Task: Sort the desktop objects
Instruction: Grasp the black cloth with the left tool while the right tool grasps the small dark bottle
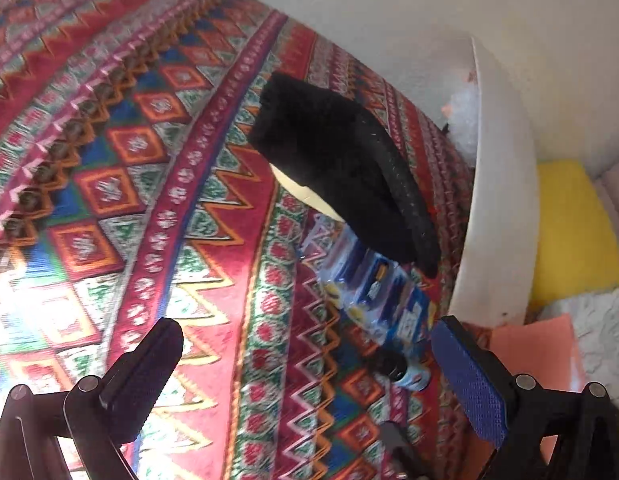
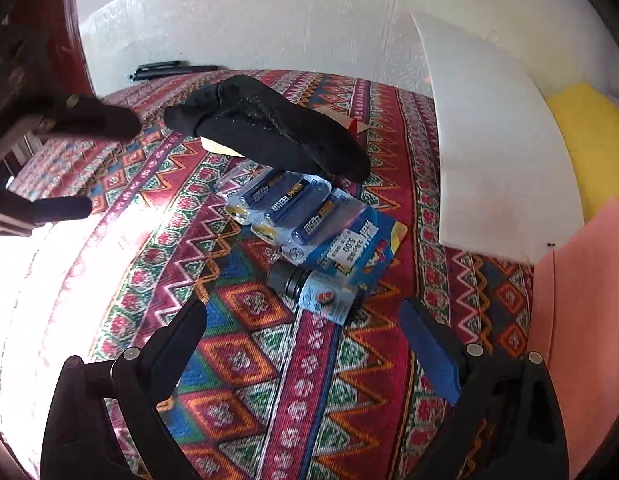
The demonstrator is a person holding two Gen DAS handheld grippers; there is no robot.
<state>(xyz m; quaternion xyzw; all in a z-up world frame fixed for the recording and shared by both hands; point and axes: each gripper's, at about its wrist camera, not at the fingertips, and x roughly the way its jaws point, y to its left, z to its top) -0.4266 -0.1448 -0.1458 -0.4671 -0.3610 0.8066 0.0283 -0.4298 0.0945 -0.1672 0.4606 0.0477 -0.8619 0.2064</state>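
Both tongs stand open and empty — left gripper (image 1: 305,364) low over the cloth (image 1: 157,184), right gripper (image 2: 305,344) likewise. From left to right ahead of the right gripper: black sock (image 2: 265,132), battery pack (image 2: 309,220) partly under the sock's toe, small bottle (image 2: 313,290) nearest the fingers, white box (image 2: 497,152) at far right. Judged next target — the bottle, lying crosswise: straddle its body squarely, clear of the pack's card edge.

Matt black cloth sock (image 2: 265,128), glossy plastic battery pack (image 2: 309,216), woven tablecloth (image 2: 269,380)
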